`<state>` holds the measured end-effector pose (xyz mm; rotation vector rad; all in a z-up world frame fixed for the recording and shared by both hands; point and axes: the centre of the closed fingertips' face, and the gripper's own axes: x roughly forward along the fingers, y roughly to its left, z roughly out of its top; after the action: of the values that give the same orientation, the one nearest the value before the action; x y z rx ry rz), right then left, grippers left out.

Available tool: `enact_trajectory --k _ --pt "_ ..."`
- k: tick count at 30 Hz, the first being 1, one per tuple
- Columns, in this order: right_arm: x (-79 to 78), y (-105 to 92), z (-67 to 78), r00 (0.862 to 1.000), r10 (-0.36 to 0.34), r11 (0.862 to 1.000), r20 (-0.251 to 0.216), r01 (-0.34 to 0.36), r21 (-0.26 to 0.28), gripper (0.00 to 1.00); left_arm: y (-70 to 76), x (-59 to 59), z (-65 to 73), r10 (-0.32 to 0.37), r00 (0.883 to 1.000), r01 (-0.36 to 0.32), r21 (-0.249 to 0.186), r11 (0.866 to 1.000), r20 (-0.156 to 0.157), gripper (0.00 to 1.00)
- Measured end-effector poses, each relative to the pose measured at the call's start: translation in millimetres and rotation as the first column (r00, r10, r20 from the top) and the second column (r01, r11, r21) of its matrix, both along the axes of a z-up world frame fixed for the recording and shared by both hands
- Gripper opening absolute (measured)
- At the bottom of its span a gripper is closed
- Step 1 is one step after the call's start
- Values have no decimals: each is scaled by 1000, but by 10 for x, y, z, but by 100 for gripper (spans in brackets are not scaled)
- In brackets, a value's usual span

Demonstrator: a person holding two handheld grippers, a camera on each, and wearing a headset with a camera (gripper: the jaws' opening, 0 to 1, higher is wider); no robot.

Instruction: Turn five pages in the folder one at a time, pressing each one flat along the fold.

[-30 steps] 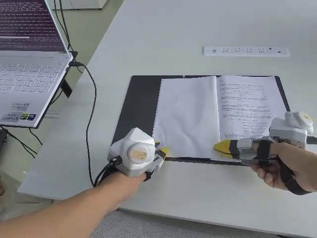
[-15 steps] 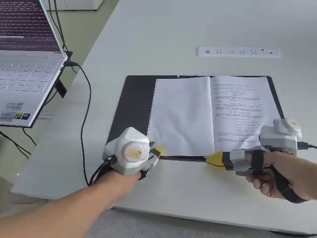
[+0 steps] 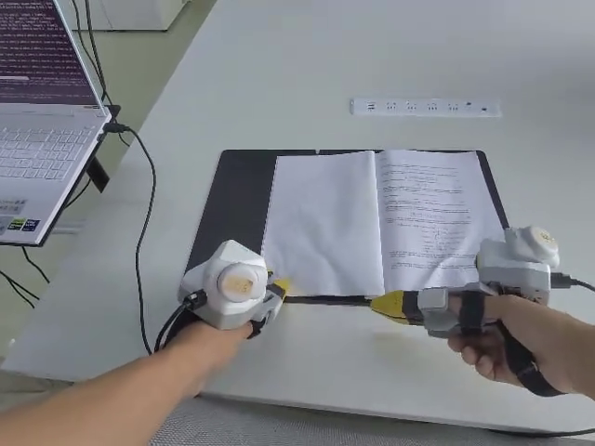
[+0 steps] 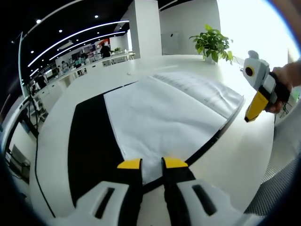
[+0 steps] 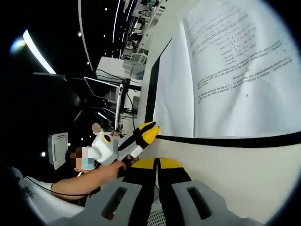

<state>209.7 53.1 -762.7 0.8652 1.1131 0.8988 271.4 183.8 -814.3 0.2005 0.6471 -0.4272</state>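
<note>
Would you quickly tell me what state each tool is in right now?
Left tool: slightly open, empty, tips at the blank page.
Right tool: shut, holding nothing.

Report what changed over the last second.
The right gripper, jaws shut, drew back toward the person, off the printed page to just past the near edge of the folder. Nothing was gripped or released. The left gripper stayed at the near corner of the blank page; both pages lie flat as before.
</note>
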Motion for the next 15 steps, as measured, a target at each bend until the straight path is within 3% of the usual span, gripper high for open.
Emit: enact_trajectory --k 1,4,8,12,15 --pt "34 -53 58 999 -19 1000 51 20 -19 2 -6 -27 25 -7 1000 8 5 1000 -4 17" --pt "30 -179 251 988 -56 996 143 65 -58 13 -9 -87 113 -14 1000 14 1 1000 -5 22" --pt "52 -365 515 966 -133 987 223 150 -62 16 12 -156 305 3 1000 -3 -33 999 11 23" --pt "22 -528 630 947 -169 975 272 201 -93 26 48 -227 415 14 1000 -14 -51 999 11 25" --pt "34 -676 690 920 -203 958 335 258 -129 30 91 -296 507 25 1000 -23 -63 998 17 28"
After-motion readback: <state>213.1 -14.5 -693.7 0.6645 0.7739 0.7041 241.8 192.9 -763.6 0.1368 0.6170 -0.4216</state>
